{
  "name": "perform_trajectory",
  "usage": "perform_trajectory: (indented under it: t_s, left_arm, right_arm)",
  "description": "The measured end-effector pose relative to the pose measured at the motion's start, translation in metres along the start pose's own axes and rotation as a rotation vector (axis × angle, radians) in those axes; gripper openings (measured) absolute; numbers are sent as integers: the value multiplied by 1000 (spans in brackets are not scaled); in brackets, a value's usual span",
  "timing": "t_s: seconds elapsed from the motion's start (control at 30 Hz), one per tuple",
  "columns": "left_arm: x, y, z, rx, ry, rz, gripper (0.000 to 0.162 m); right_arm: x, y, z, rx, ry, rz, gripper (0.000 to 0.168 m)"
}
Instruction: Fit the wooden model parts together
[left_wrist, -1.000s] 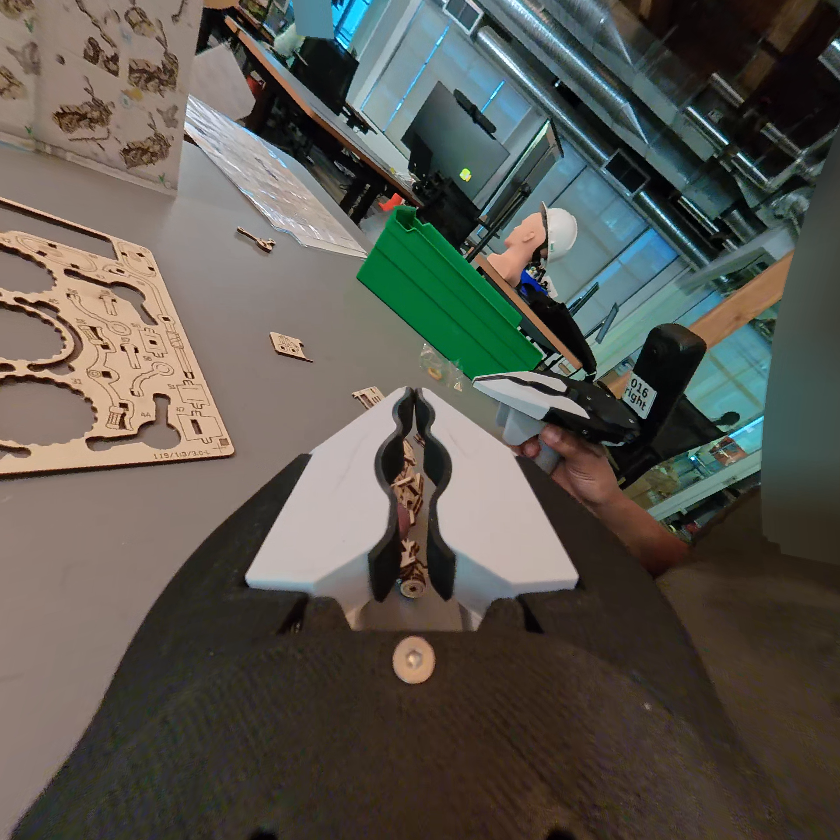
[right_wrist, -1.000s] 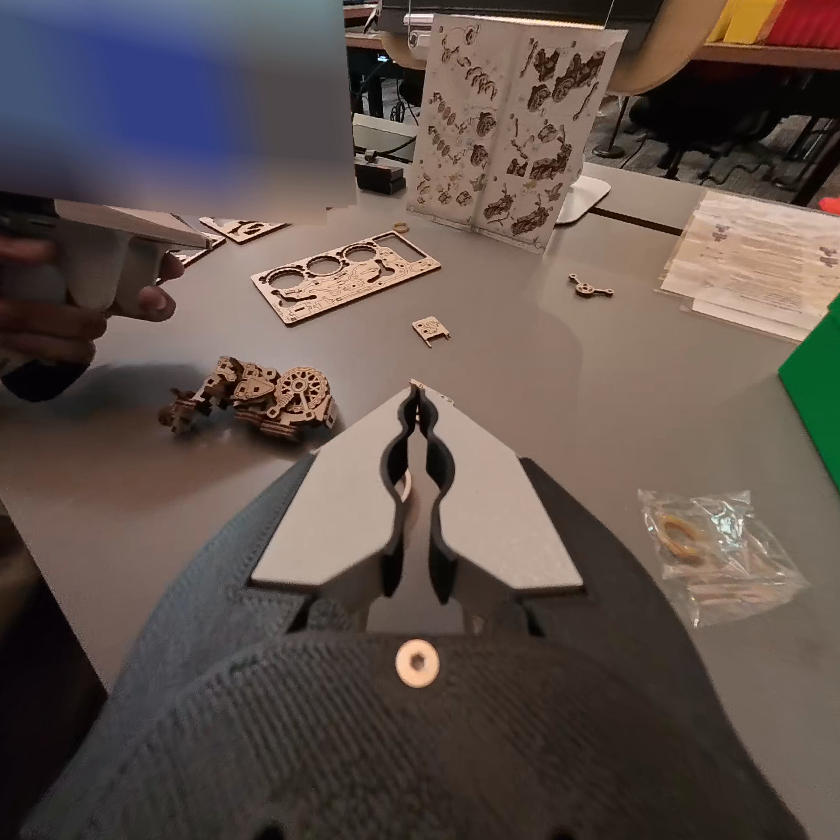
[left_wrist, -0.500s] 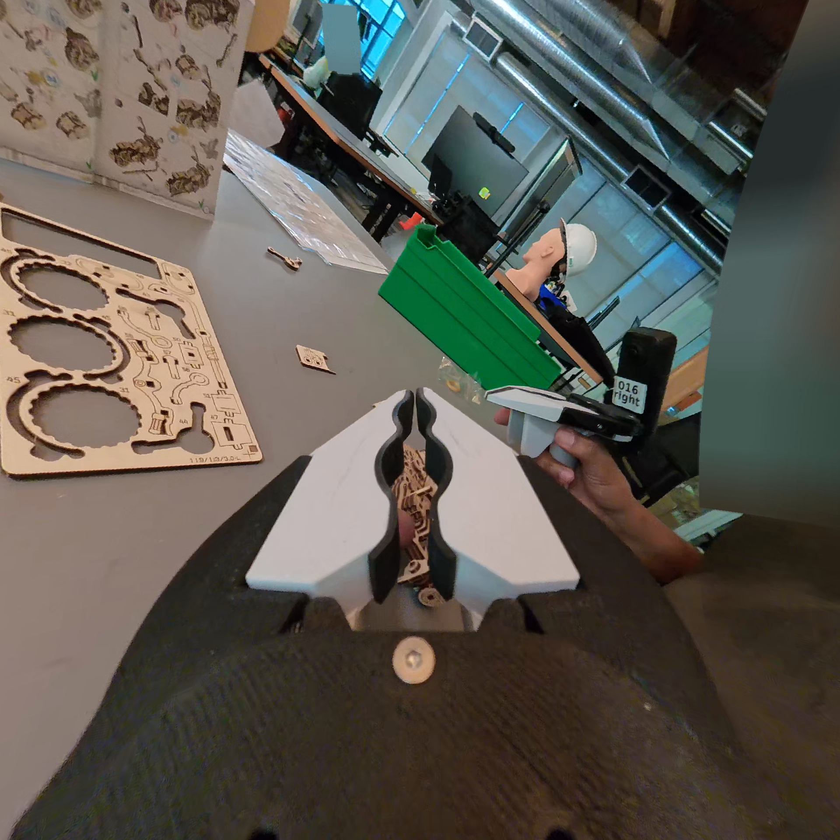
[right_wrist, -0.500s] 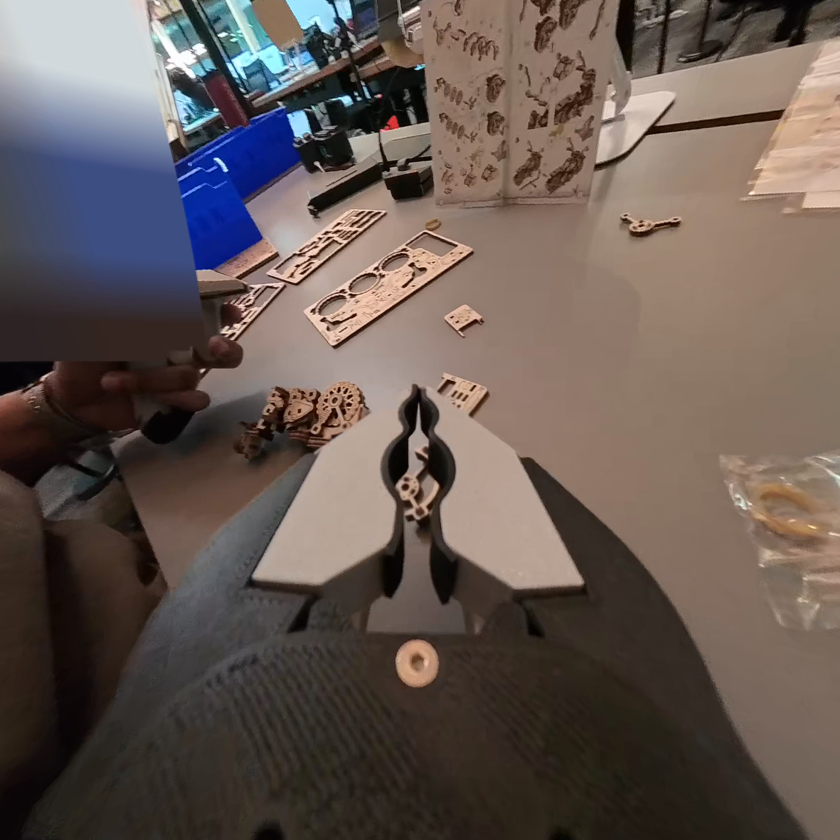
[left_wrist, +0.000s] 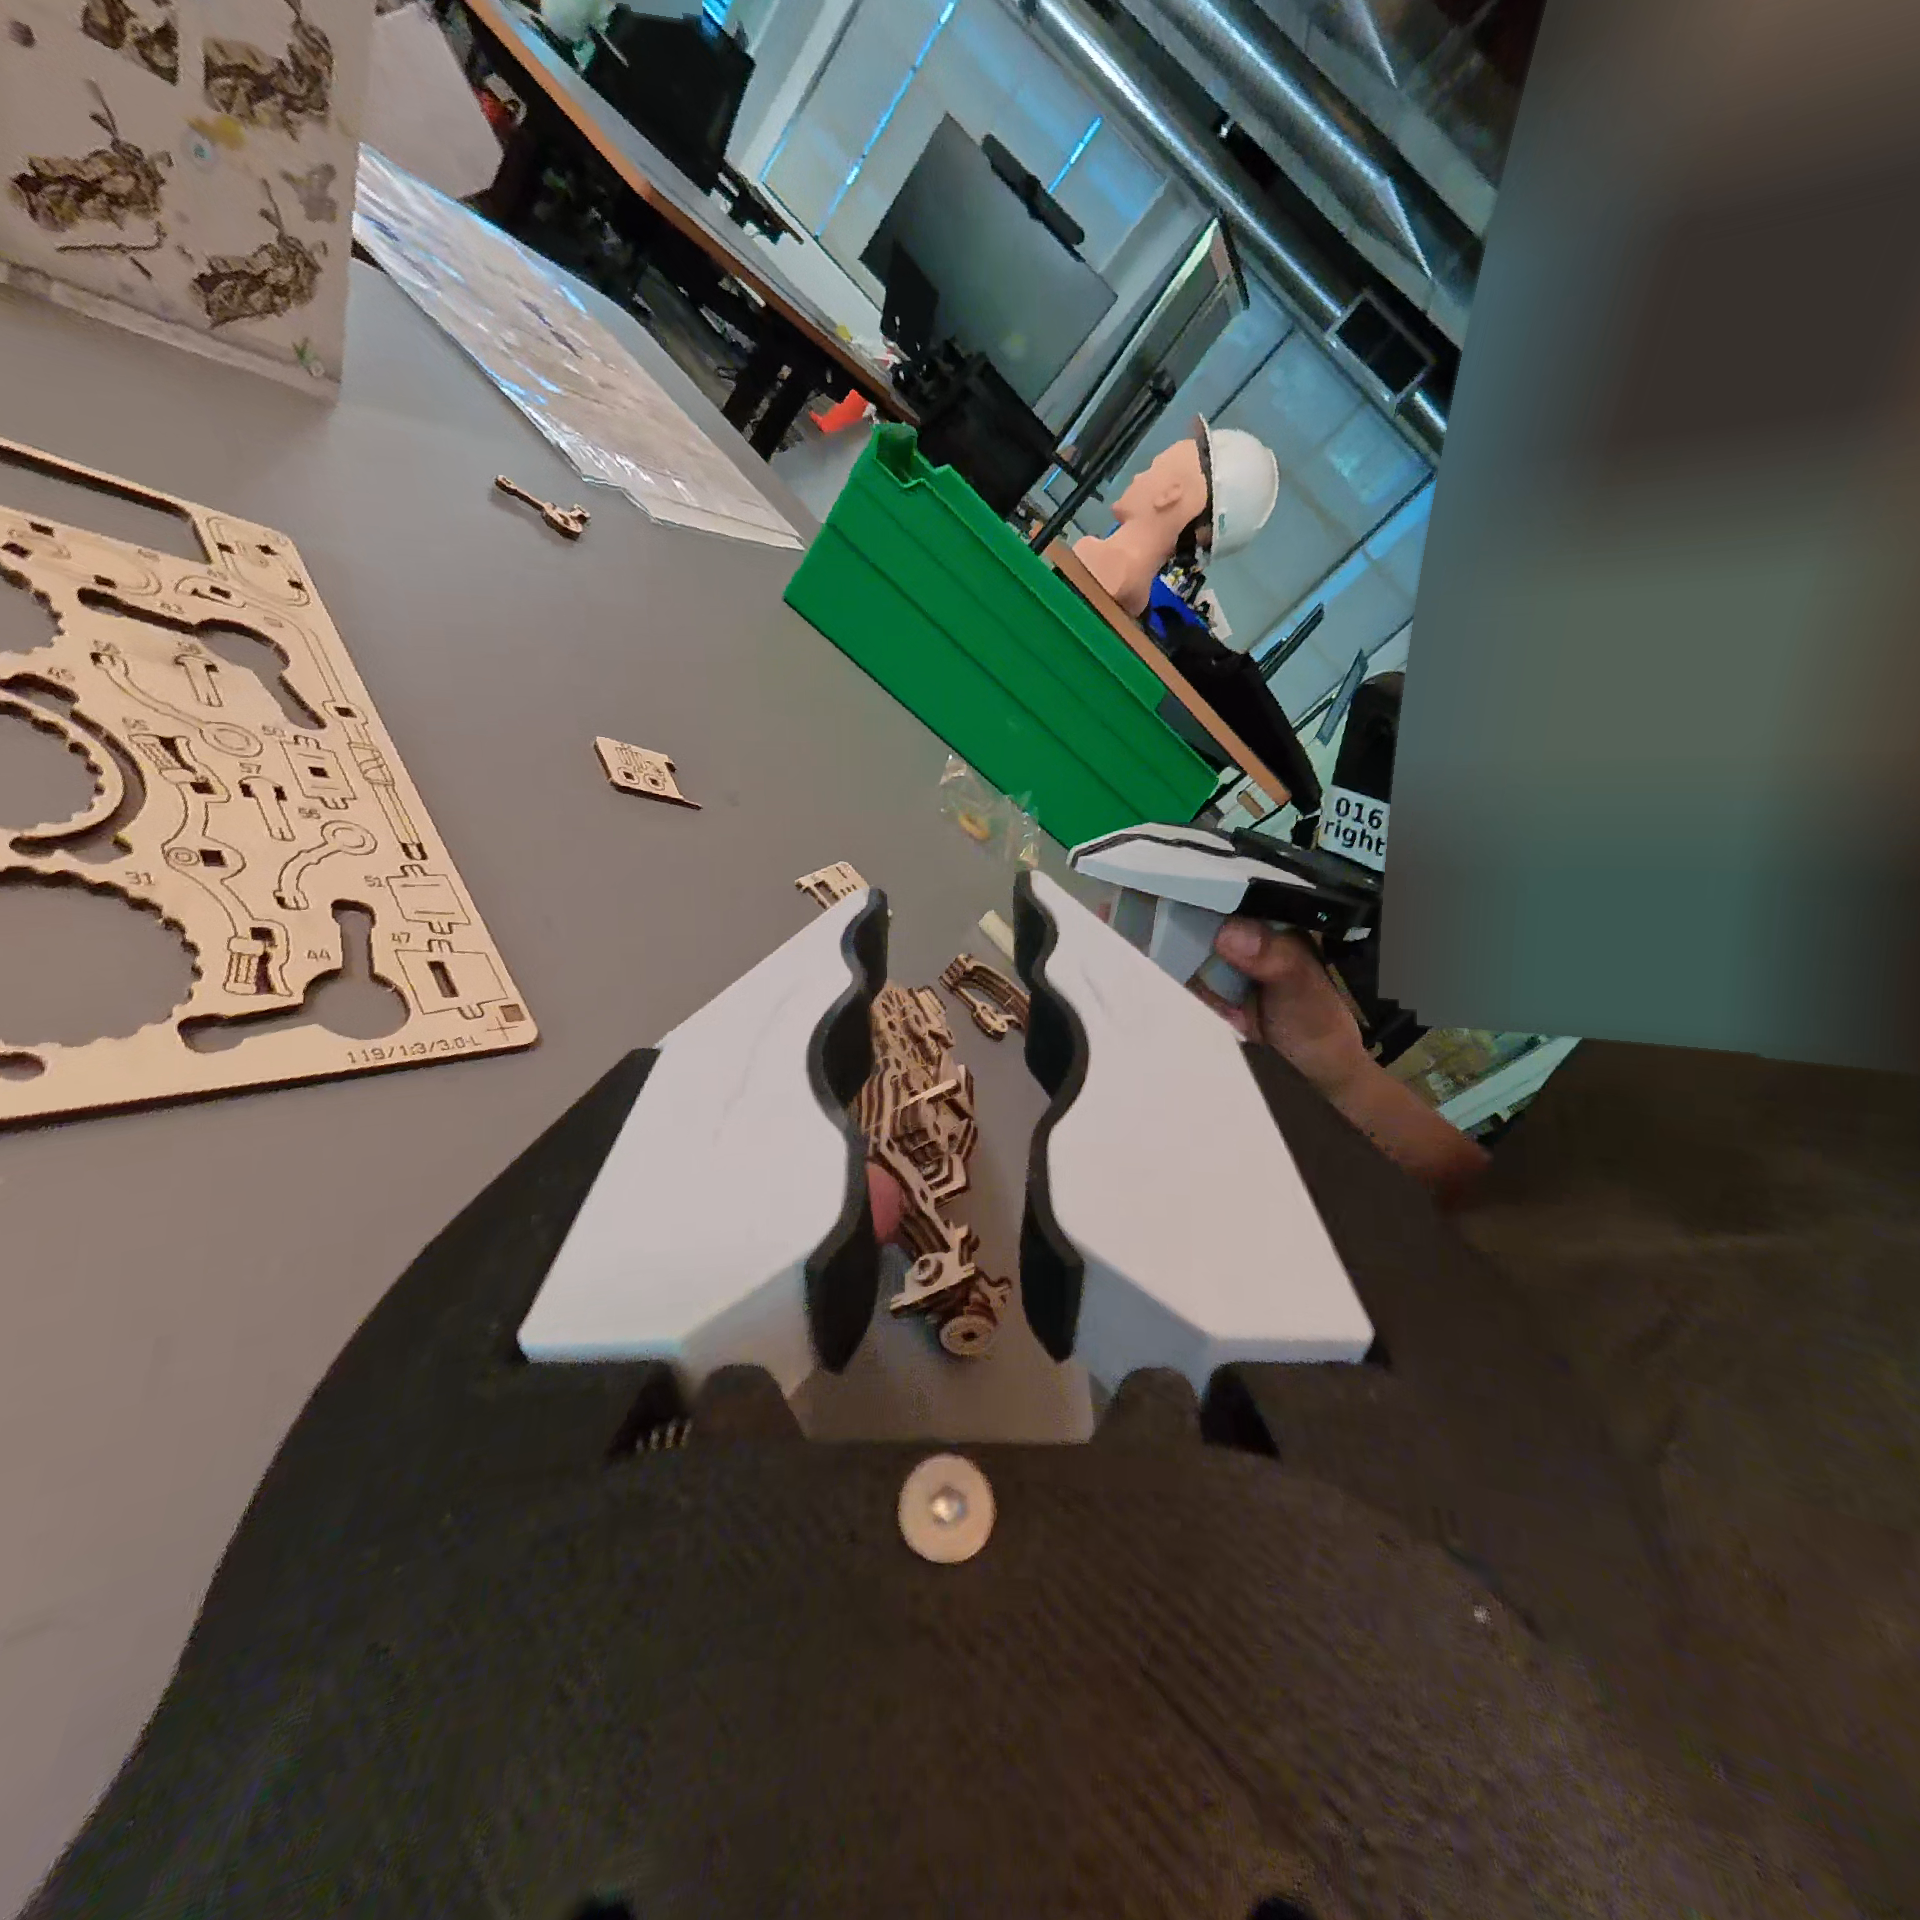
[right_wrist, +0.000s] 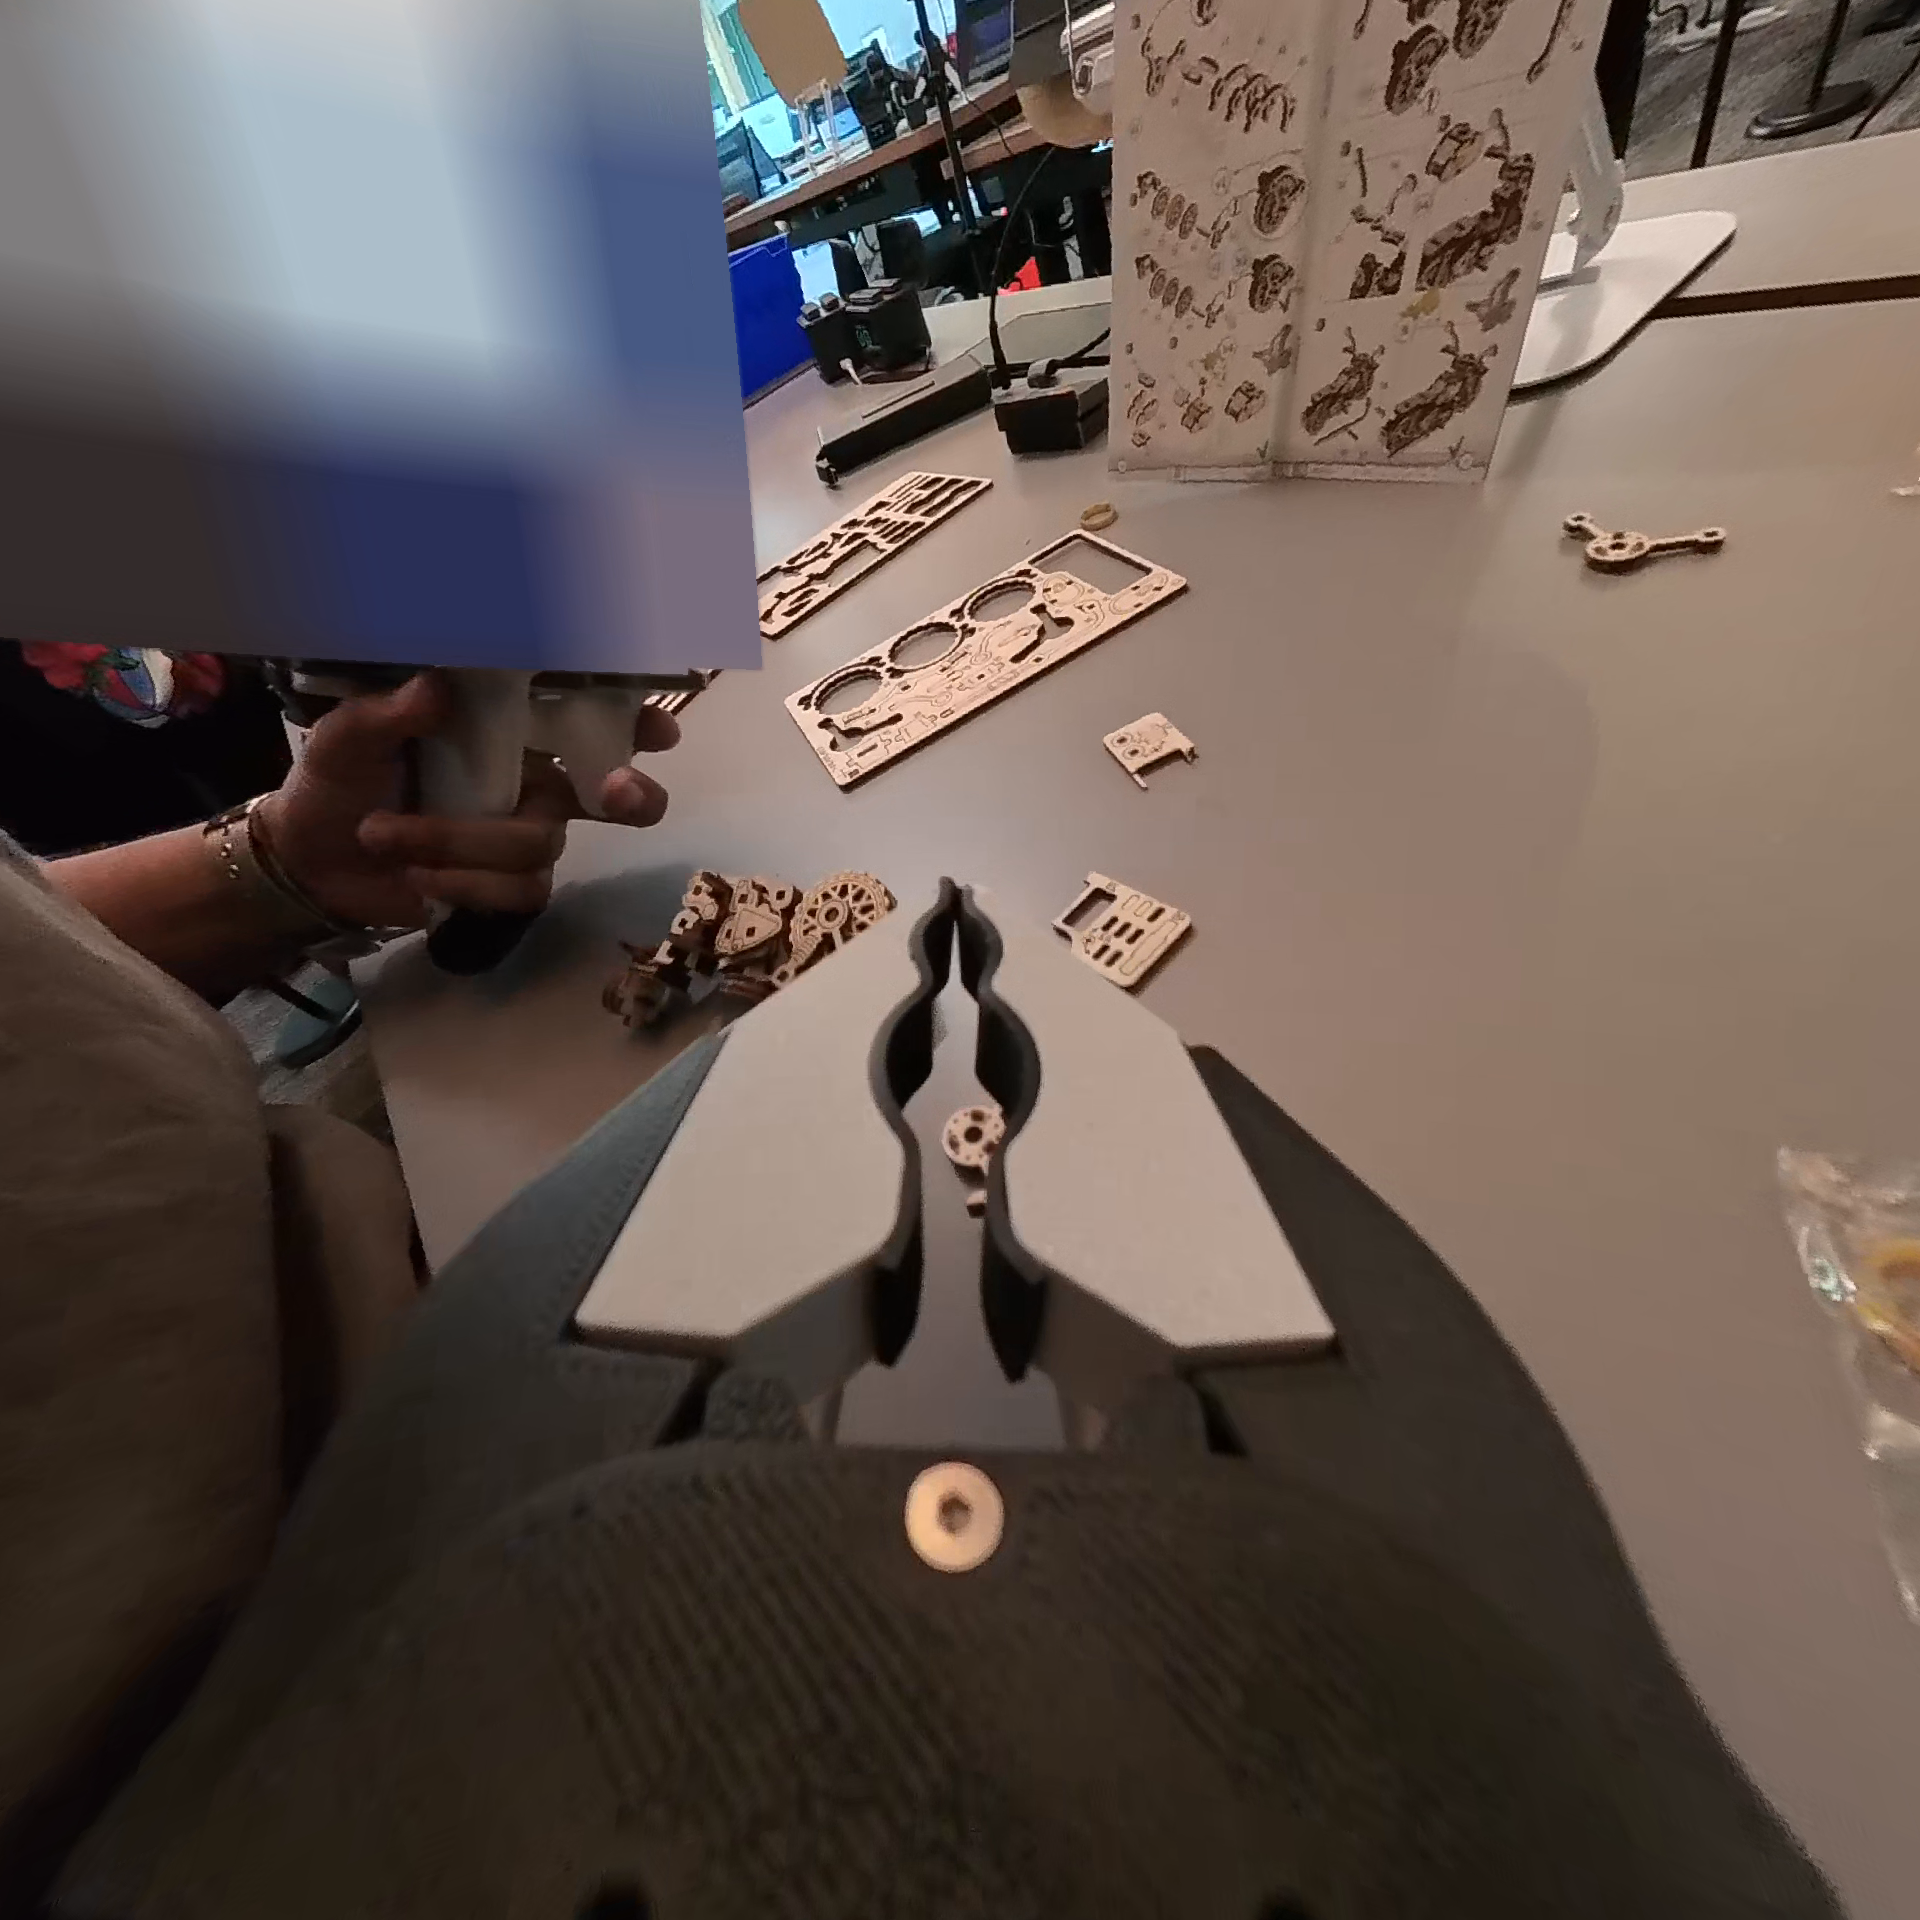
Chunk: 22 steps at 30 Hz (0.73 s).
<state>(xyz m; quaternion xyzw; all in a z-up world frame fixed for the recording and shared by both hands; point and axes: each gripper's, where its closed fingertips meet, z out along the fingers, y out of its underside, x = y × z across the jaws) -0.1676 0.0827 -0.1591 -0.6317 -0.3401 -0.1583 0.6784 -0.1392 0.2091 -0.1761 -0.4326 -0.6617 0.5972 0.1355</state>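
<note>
The part-built wooden model (left_wrist: 920, 1132) lies on the grey table (left_wrist: 540, 1226), with a gear wheel at one end (right_wrist: 831, 914). My left gripper (left_wrist: 945, 902) is open, its fingers either side of the model and above it. Its handle (right_wrist: 468, 769) sits in a hand in the right wrist view, the fingers hidden. My right gripper (right_wrist: 951, 902) is shut, just right of the model, and also shows in the left wrist view (left_wrist: 1101, 862). A small curved wooden piece (right_wrist: 974, 1138) lies face up on the table under it (left_wrist: 987, 992).
A punched wooden sheet (left_wrist: 239, 810) lies to the left, a second sheet (right_wrist: 862, 540) beyond. Loose flat pieces (right_wrist: 1122, 930) (right_wrist: 1148, 748) and a key-shaped piece (right_wrist: 1647, 542) lie around. An instruction booklet (right_wrist: 1320, 239) stands at the back. A green bin (left_wrist: 987, 644) and a plastic bag (right_wrist: 1860, 1268) are on the right. The gap from one gripper's tips to the other's is roughly 15 cm. My right gripper is the nearer one to the small curved wooden piece (right_wrist: 974, 1138): about 7 cm, against 15 cm. The left camera catches it too, in the left wrist view (left_wrist: 993, 1013).
My left gripper has opened from nearly shut and now straddles the model. My right gripper has stayed shut and swung left towards the model.
</note>
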Motion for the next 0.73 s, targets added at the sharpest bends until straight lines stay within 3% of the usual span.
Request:
perform_trajectory:
  t_s: [0.43,0.6,0.73]
  left_arm:
    - [-31,-5,-4,-14,-94,-51,14]
    - [-42,5,2,-79,-160,-66,0]
    - [-44,10,5,-114,-146,-105,0]
  right_arm:
    - [3,-5,1,25,-43,45,0]
    - [6,-6,1,31,-51,72,0]
    - [9,-8,0,39,-51,91,0]
